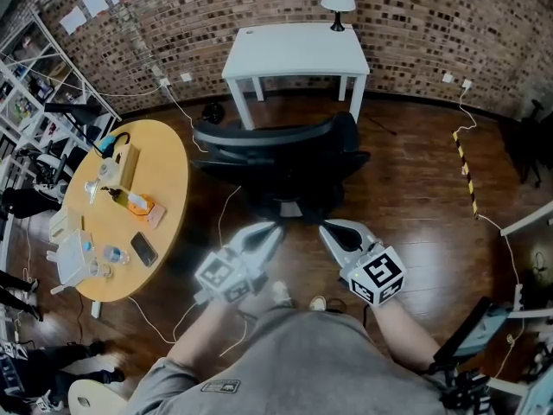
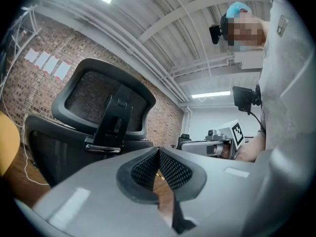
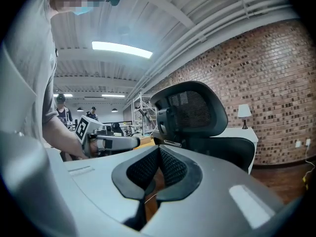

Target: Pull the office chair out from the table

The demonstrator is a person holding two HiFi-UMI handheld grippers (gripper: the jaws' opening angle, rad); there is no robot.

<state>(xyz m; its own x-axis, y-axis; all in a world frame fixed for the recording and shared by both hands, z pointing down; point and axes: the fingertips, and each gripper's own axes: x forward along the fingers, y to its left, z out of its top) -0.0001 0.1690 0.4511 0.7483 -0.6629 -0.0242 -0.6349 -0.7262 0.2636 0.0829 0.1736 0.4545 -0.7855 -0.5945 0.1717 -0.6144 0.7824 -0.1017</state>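
Note:
The black office chair (image 1: 285, 158) stands on the wood floor in front of the white table (image 1: 294, 54), its mesh back toward me. My left gripper (image 1: 274, 230) and right gripper (image 1: 325, 226) hover side by side just short of the chair's back, both shut with nothing between their jaws. In the left gripper view the chair back and headrest (image 2: 101, 107) rise beyond the closed left gripper (image 2: 159, 151), with the right gripper (image 2: 219, 143) alongside. In the right gripper view the chair (image 3: 195, 110) sits past the closed right gripper (image 3: 159, 148), and the left gripper (image 3: 106, 142) shows at the left.
A round wooden table (image 1: 168, 180) with several small items stands close to the chair's left. Metal shelves (image 1: 34, 102) line the far left. A lamp (image 1: 337, 0) sits on the white table. Cables and a yellow-black strip (image 1: 465, 167) lie on the floor.

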